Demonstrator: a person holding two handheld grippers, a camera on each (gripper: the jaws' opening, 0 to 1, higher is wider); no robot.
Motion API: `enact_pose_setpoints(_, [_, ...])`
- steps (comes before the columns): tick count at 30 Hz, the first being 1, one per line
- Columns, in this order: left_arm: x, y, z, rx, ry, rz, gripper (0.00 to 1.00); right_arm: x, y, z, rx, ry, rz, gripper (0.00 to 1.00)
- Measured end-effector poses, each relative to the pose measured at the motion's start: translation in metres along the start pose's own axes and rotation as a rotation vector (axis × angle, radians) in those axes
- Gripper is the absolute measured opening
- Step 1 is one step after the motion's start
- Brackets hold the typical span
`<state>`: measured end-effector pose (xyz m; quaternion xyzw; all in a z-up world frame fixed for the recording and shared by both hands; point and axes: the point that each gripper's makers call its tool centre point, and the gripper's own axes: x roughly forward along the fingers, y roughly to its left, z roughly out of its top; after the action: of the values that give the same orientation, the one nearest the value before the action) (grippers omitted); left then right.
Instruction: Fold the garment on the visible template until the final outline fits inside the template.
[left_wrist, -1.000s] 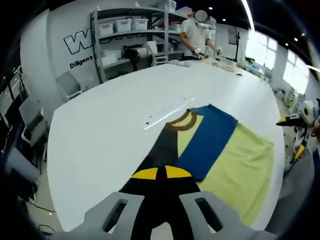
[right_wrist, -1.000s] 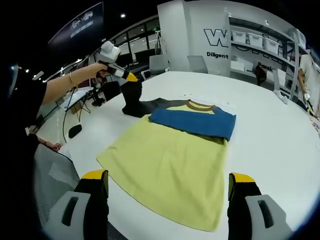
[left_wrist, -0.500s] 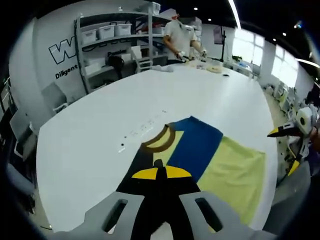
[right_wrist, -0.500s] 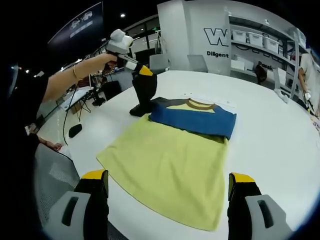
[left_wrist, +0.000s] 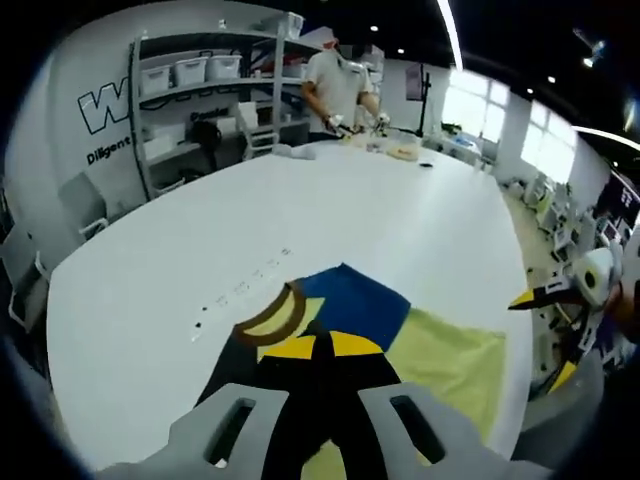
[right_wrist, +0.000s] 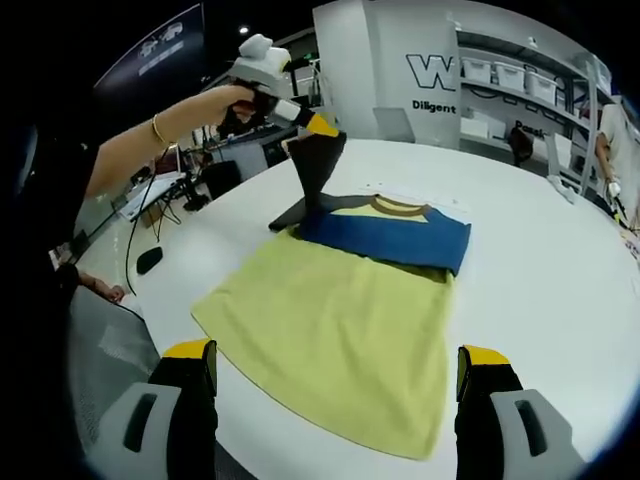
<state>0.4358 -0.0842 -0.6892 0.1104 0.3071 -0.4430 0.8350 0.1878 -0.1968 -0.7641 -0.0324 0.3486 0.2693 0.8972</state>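
The left gripper (right_wrist: 322, 127), yellow-tipped on a grey body, is raised at the end of the person's outstretched bare forearm (right_wrist: 165, 140), a thin gold bangle at the wrist; its jaws are pinched together on a black sleeve (right_wrist: 315, 170); the right gripper (right_wrist: 336, 372) sits low, yellow-capped black jaws spread wide, gripping nothing.

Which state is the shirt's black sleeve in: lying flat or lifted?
Lifted: the left tongs are shut on the black sleeve, which rises off the white table.
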Motion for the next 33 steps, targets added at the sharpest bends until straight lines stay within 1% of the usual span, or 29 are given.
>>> enact_pose_setpoints(2, [0.005,-0.003,0.003,-0.009,0.003,-0.009,0.00,0.000,0.000,-0.001,0.001,0.002,-0.001,0.99])
enact_pose_setpoints(6, [0.017,-0.014,0.011,0.001,0.009,-0.031,0.00,0.000,-0.002,-0.004,0.010,0.003,-0.001,0.99])
enact_pose_setpoints(12, [0.037,-0.029,0.021,-0.015,0.017,-0.086,0.00,0.001,-0.005,-0.008,0.013,0.010,-0.002,0.99])
enact_pose_setpoints(15, [0.046,-0.035,0.024,-0.028,0.020,-0.101,0.00,0.001,-0.006,-0.009,0.017,0.013,-0.001,0.99])
enact_pose_setpoints(19, [0.057,-0.039,0.026,-0.023,0.033,-0.107,0.00,0.002,-0.009,-0.012,0.021,0.018,-0.005,0.99])
enact_pose_setpoints(22, [0.063,-0.045,0.028,-0.051,0.026,-0.122,0.00,0.001,-0.010,-0.013,0.022,0.022,-0.004,0.99])
enact_pose_setpoints(24, [0.068,-0.050,0.030,-0.053,0.025,-0.131,0.00,0.001,-0.010,-0.014,0.023,0.026,-0.003,0.99])
enact_pose_setpoints(28, [0.083,-0.054,0.027,-0.048,0.033,-0.128,0.00,0.002,-0.012,-0.015,0.020,0.031,-0.004,0.99])
enact_pose_setpoints(30, [0.086,-0.050,0.026,-0.056,0.032,-0.122,0.00,0.002,-0.012,-0.015,0.018,0.028,-0.004,0.99])
enact_pose_setpoints(33, [0.098,-0.051,0.021,-0.076,0.049,-0.127,0.00,0.002,-0.012,-0.015,0.018,0.028,-0.003,0.99])
